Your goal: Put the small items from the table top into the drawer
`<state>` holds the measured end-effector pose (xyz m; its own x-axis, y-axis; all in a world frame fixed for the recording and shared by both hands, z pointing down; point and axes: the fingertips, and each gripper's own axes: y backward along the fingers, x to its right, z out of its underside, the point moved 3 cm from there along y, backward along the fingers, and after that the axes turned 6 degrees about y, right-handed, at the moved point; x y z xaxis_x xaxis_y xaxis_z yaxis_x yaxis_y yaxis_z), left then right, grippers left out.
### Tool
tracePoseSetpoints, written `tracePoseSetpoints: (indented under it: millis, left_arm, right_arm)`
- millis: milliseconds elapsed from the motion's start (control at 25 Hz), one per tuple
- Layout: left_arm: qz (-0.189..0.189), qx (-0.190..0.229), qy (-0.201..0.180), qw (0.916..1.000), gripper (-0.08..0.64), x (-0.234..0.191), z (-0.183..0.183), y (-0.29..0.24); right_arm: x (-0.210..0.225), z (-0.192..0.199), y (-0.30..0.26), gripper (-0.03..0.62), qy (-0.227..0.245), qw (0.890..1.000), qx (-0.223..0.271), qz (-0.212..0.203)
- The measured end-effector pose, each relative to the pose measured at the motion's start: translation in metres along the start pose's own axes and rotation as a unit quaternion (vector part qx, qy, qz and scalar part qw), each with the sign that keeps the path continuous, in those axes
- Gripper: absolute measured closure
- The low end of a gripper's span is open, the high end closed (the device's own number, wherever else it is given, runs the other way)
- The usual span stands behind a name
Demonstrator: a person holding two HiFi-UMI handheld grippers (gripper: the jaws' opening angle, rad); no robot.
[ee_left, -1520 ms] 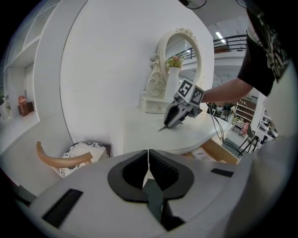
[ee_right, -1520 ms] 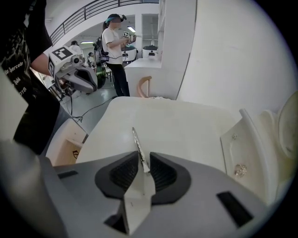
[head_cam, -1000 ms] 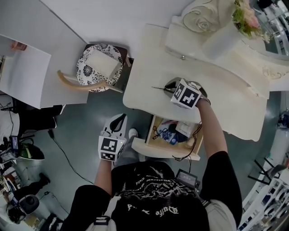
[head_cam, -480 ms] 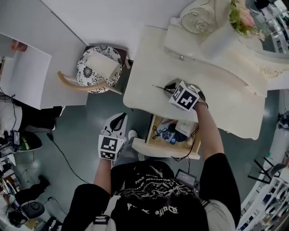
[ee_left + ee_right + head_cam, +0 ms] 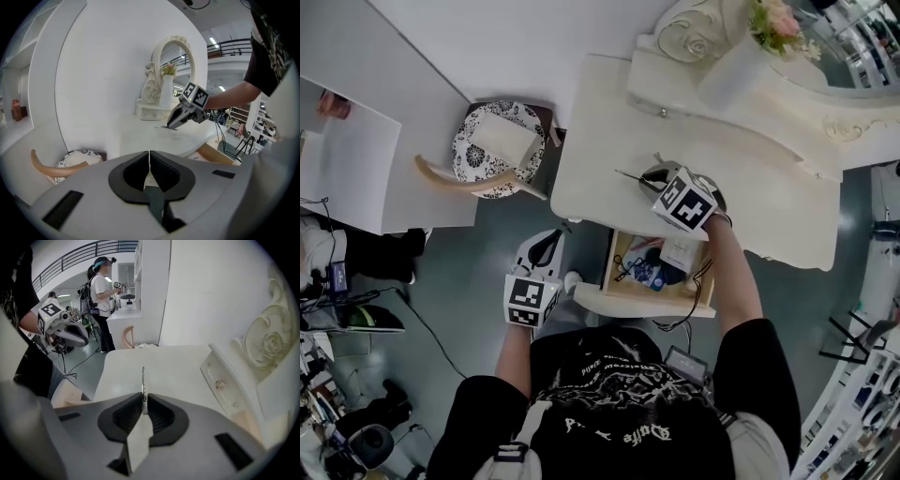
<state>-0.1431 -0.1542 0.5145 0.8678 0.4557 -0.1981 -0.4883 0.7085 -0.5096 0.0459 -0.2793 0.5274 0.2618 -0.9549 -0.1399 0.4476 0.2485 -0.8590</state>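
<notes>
My right gripper (image 5: pixel 651 178) hangs over the front of the white dressing table (image 5: pixel 600 159), shut on a thin metal strip like a nail file (image 5: pixel 143 379). Its jaws have just been closing, with the strip between them. The strip pokes out leftward from the tips (image 5: pixel 633 176) and is just above the table top. Below the table edge the wooden drawer (image 5: pixel 615 274) stands pulled out, with several small items and packets inside. My left gripper (image 5: pixel 549 240) is shut and empty, held over the grey floor left of the drawer. From the left gripper view, the right gripper (image 5: pixel 171 125) shows across the table.
A stool with a patterned seat, a white box and a curved wooden back (image 5: pixel 492 142) stands left of the table. A mirror stand with a knobbed little drawer (image 5: pixel 663 112) and a vase of flowers (image 5: pixel 741 56) fill the table's back. Cables (image 5: pixel 703 281) hang at the drawer's right. A person (image 5: pixel 101 291) stands far off.
The right gripper has lifted slightly with the thin strip in its jaws. The left gripper has stayed where it was. The view has shifted a little.
</notes>
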Motion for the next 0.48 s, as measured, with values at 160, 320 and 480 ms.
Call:
tracePoseSetpoints:
  millis: [160,320,480]
  left_arm:
    - [0.014,0.011,-0.008,0.9998,0.538,0.007,-0.005,0.000]
    - [0.026,0.017,-0.017,0.9994,0.538,0.012,-0.008,0.003]
    - [0.036,0.026,-0.021,0.9988,0.538,0.016,-0.011,0.008]
  right_arm:
    - [-0.007,-0.002,0.019,0.545,-0.005,1.000,0.006,0.021]
    - [-0.020,0.000,0.033,0.545,-0.015,0.999,0.007,0.028]
    - [-0.031,-0.003,0.045,0.545,-0.022,0.999,0.013,0.038]
